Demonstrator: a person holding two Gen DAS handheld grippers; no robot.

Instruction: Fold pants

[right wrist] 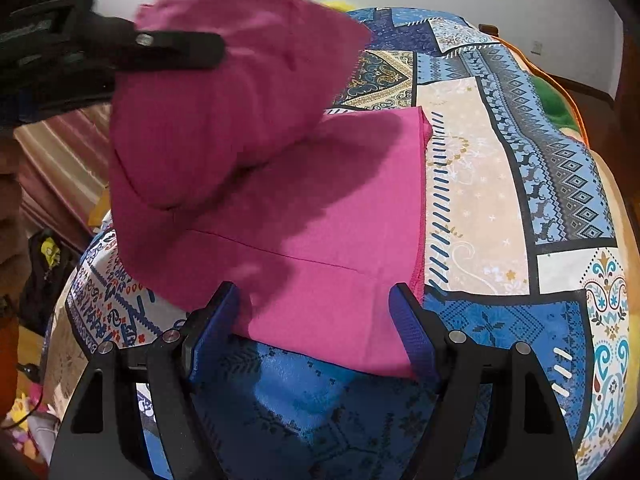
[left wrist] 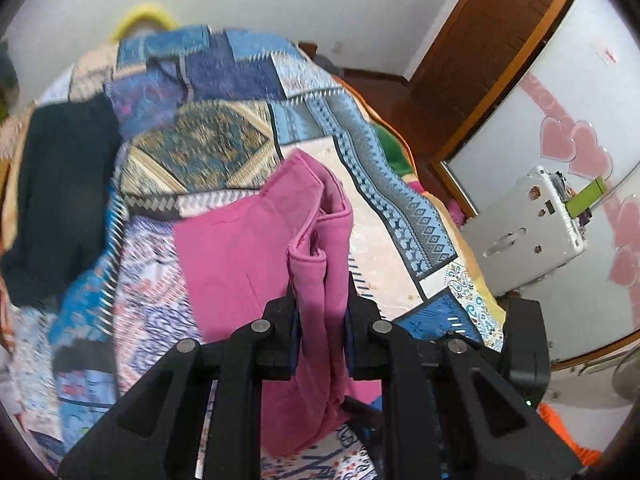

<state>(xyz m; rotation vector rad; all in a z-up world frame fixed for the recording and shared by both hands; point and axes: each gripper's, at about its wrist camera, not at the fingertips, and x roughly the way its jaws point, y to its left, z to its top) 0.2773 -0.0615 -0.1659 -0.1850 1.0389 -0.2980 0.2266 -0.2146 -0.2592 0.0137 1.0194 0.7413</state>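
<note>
The left claw [left wrist: 320,304] is closed tight on a bunched fold of the pink pants [left wrist: 248,256], several layers of cloth pinched between its blue-padded fingers [left wrist: 295,320]. Hemmed edges of the fabric stand up just ahead of its tips, and more cloth hangs down below the grip, between the black arms. To the left of this claw the rest of the pants spreads flat on the patchwork bedspread [left wrist: 208,148]. Further left and ahead lies a dark navy garment [left wrist: 64,200], apart from the pants. Off to the right of the claw, past the edge of the bed, stands a white box-like device [left wrist: 528,224] in front of a panel with pink hearts [left wrist: 572,148].

The right claw [right wrist: 316,312] is spread wide and holds nothing; its two blue-faced fingers [right wrist: 216,320] sit at the near edge of the pants [right wrist: 320,240], one at each side of the flat panel, with the bedspread [right wrist: 500,160] showing between them below the hem. Whether the tips touch the cloth is hard to tell. Ahead of it and up to the left, the left claw [right wrist: 180,46] holds a raised portion of the pants clear of the bed, the lifted cloth sagging in a rounded bulge above the flat layer and casting a shadow on it. The flat layer's right edge runs straight away from the right claw's right finger.
</note>
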